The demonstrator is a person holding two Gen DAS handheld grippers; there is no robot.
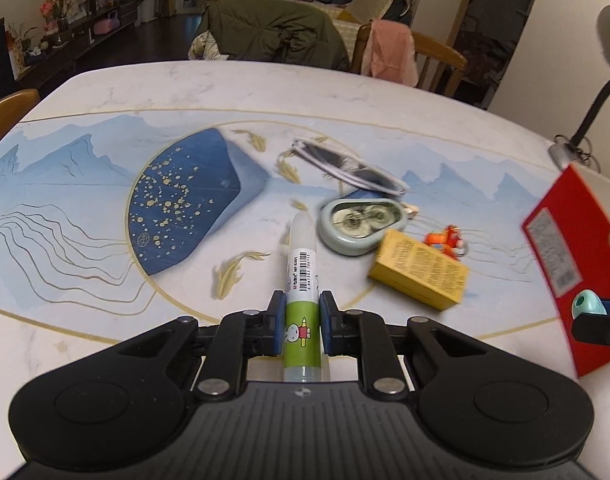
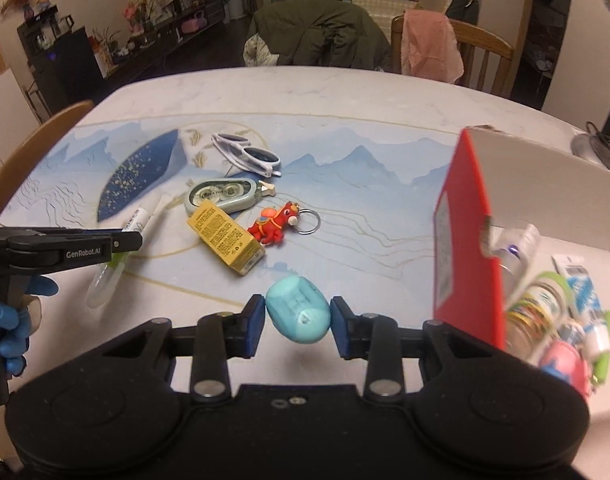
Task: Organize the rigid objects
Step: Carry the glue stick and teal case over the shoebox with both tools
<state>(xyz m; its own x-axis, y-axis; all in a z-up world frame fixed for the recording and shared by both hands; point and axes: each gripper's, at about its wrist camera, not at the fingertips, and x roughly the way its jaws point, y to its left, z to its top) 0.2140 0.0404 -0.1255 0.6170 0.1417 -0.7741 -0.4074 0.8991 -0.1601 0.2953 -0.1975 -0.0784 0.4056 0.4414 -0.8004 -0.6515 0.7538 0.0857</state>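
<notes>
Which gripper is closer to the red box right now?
Right. The right gripper, shut on the teal egg-shaped thing, sits just beside the red box wall. The left gripper, holding the glue stick, is farther off, past the loose items.

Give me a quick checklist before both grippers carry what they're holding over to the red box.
1. Left gripper shut on the glue stick: ok, pads clamp its green label.
2. Right gripper shut on the teal egg-shaped object: ok, held between both pads.
3. Both items lifted off the table: cannot tell for certain.
4. Red box open with its inside reachable: ok, the top is open.
5. Room inside the box: cannot tell, its near part is crowded with small items.
6. Yellow carton, red horse keychain, tape dispenser and sunglasses clear of the grippers: ok, they lie farther back.
</notes>
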